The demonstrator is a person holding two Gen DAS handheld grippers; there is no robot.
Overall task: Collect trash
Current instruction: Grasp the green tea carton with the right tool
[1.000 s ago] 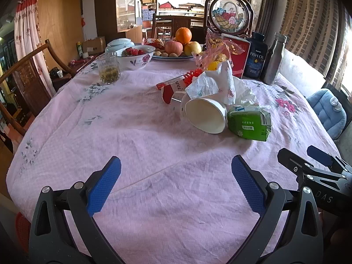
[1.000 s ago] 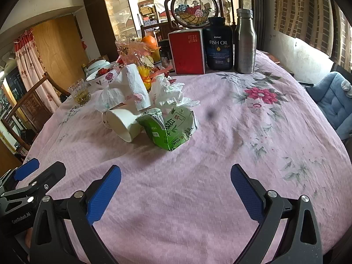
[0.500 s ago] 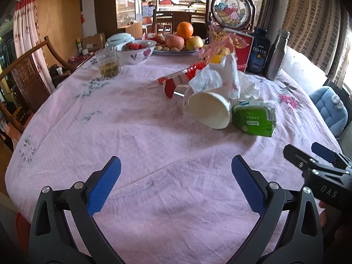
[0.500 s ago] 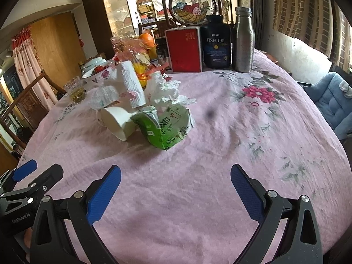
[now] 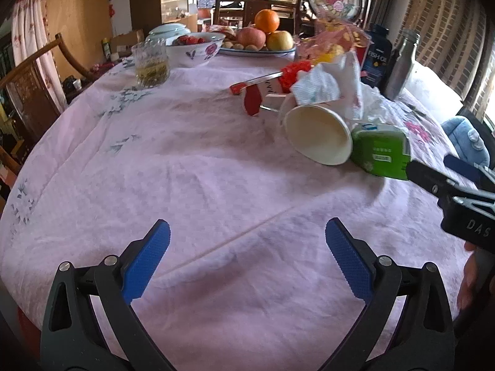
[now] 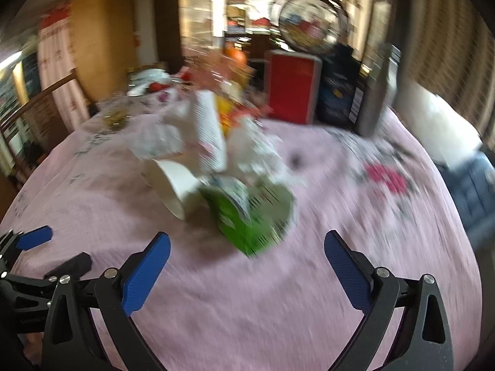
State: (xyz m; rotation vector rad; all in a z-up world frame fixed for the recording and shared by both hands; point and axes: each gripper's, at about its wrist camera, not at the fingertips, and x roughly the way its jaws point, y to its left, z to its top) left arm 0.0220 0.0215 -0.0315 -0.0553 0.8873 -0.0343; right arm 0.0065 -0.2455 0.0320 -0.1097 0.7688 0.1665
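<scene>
A table (image 5: 154,160) draped in a pink flowered cloth fills both wrist views. Its far end holds what looks meant to stay: a fruit plate (image 5: 256,50), a bowl (image 5: 198,50), a glass (image 5: 151,65), a red box (image 6: 292,88), a fish-oil jar (image 5: 376,58) and a steel bottle (image 5: 400,61). The trash sits nearer, heaped in one cluster, probably pushed together for clearing. Crumpled paper towels (image 5: 328,86) drape over a tipped paper cup (image 5: 318,137), whose mouth faces the left camera. A crushed green carton (image 5: 382,151) touches the cup's right side, and a red-and-white wrapper (image 5: 263,89) lies behind. The right gripper (image 6: 247,266), its view blurred, points at the carton with its fingers spread wide and empty, apparently lining up a first grab. The left gripper (image 5: 247,256) hovers near the table edge, equally wide apart and holding nothing.
</scene>
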